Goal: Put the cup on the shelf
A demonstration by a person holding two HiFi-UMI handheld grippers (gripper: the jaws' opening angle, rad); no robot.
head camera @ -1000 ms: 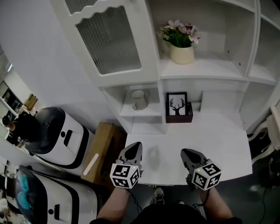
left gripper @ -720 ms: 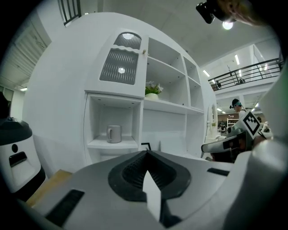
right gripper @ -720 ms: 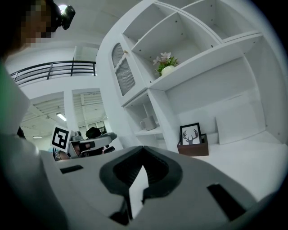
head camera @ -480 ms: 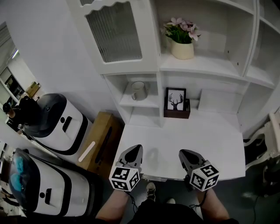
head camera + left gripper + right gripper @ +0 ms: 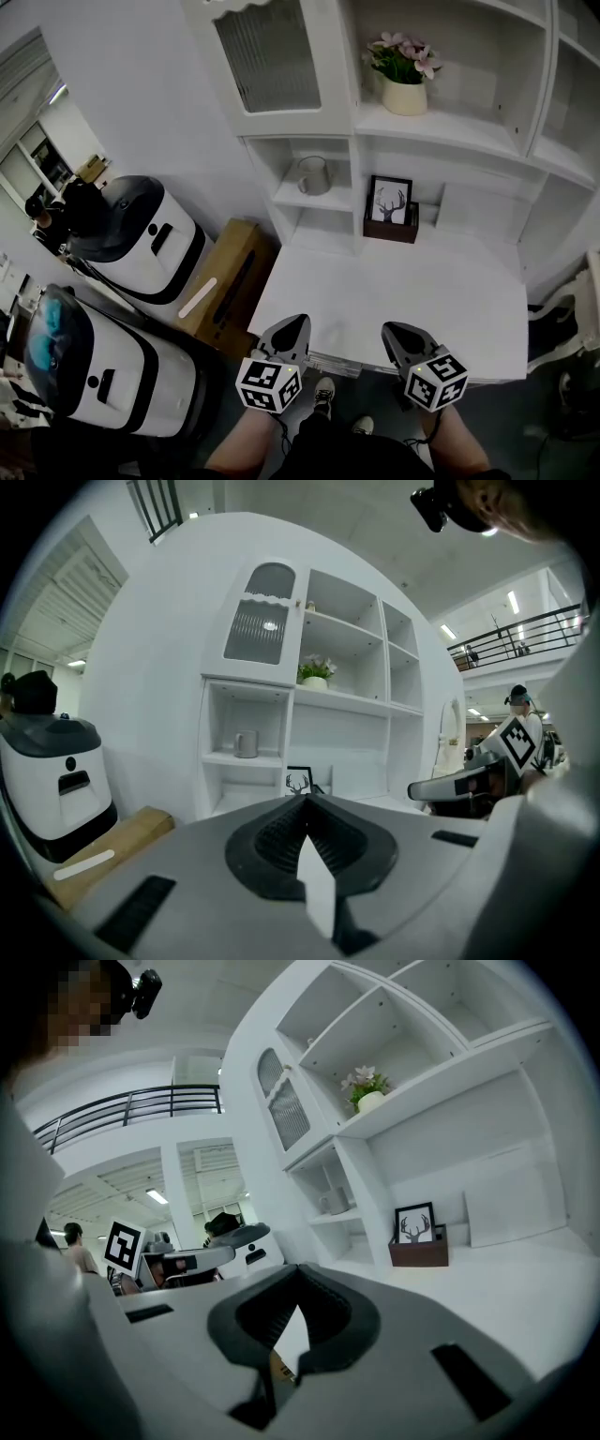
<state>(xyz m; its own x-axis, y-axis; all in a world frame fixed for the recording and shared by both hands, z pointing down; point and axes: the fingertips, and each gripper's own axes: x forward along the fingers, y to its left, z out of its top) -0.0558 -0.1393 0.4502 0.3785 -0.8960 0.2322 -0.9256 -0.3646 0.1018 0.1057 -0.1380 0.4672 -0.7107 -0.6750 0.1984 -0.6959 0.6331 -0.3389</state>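
The cup (image 5: pixel 314 175) stands upright on the small shelf (image 5: pixel 328 201), left of the framed picture (image 5: pixel 390 201). It looks ceramic: stiff, smooth, breakable and fairly light, best pinched across its wall at the rim. The left gripper (image 5: pixel 294 322) and right gripper (image 5: pixel 393 329) are both closed and empty, at the near edge of the bare white desk (image 5: pixel 412 291). A cardboard box (image 5: pixel 225 283) and 2 white machines stand at the left.
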